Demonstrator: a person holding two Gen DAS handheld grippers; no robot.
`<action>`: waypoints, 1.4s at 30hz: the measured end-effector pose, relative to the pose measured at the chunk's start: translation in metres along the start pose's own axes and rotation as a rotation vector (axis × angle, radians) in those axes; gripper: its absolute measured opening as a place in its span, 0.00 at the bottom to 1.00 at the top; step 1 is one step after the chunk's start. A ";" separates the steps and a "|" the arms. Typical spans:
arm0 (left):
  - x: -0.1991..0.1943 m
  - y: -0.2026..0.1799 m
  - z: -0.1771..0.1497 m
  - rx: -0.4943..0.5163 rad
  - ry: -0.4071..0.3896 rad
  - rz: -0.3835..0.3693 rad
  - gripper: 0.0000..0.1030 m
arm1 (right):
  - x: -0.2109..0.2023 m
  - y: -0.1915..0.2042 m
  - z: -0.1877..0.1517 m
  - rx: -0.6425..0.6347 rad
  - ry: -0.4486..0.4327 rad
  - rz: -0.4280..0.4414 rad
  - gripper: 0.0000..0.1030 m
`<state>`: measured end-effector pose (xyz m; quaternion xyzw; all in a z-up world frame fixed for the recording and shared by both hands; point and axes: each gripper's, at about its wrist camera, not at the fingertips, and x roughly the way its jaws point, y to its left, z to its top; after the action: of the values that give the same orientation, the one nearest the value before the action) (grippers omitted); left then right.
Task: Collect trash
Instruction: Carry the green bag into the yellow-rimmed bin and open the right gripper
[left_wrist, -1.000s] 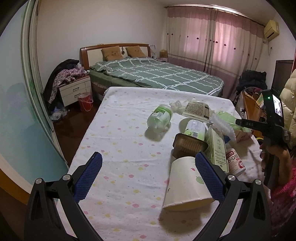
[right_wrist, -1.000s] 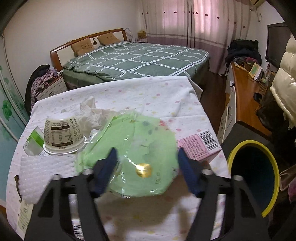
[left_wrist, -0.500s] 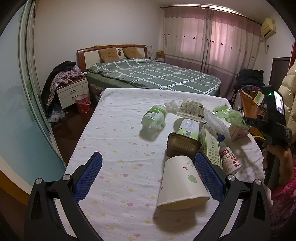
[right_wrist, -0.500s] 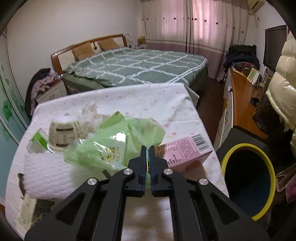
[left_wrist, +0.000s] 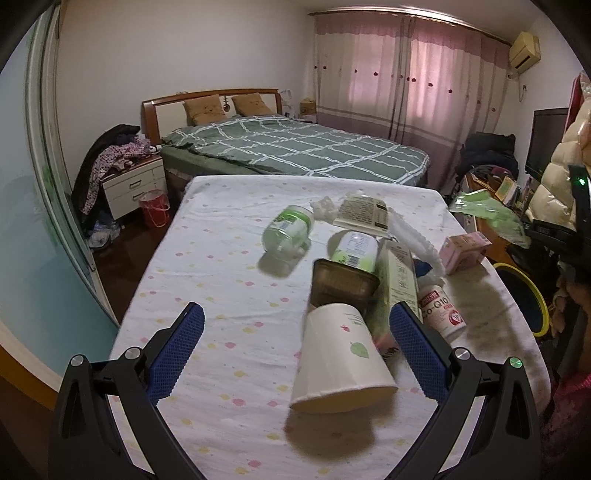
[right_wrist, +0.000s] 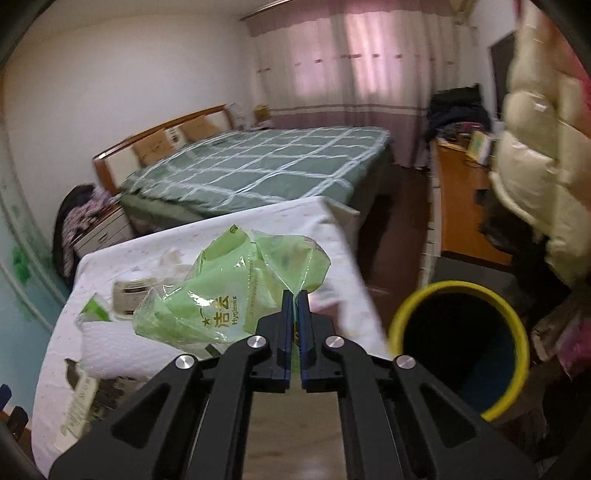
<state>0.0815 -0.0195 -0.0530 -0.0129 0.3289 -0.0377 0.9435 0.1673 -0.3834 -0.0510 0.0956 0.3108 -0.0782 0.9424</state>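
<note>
My right gripper (right_wrist: 294, 297) is shut on a crumpled green plastic wrapper (right_wrist: 236, 295), held up above the table's right edge. In the left wrist view that green wrapper (left_wrist: 491, 216) hangs in the air at the far right. A black bin with a yellow rim (right_wrist: 460, 349) stands on the floor just right of the table; the bin's rim (left_wrist: 532, 295) shows past the table edge. My left gripper (left_wrist: 293, 350) stands open low over the table, with a tipped paper cup (left_wrist: 341, 362) lying between its fingers, not pressed.
On the white dotted tablecloth (left_wrist: 221, 277) lie a clear jar (left_wrist: 288, 230), a brown tray (left_wrist: 341, 282), a carton (left_wrist: 400, 280), a supplement bottle (left_wrist: 439, 310), a pink box (left_wrist: 465, 249) and bubble wrap (left_wrist: 413, 236). A green-quilted bed (left_wrist: 295, 151) stands behind; a person's hand is at far right.
The right gripper closed on the green wrapper, then lifted it off the table and carried it right, toward the bin. The left gripper barely moved.
</note>
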 end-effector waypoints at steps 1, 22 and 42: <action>0.002 -0.002 -0.001 0.003 0.005 -0.005 0.96 | -0.004 -0.011 -0.002 0.021 -0.006 -0.023 0.03; 0.028 -0.035 -0.012 0.026 0.093 0.006 0.96 | 0.048 -0.174 -0.048 0.299 0.140 -0.371 0.19; 0.048 -0.029 -0.010 0.055 0.180 0.042 0.96 | 0.039 -0.168 -0.052 0.301 0.123 -0.337 0.32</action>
<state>0.1107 -0.0517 -0.0889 0.0234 0.4113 -0.0281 0.9107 0.1345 -0.5375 -0.1374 0.1862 0.3639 -0.2739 0.8705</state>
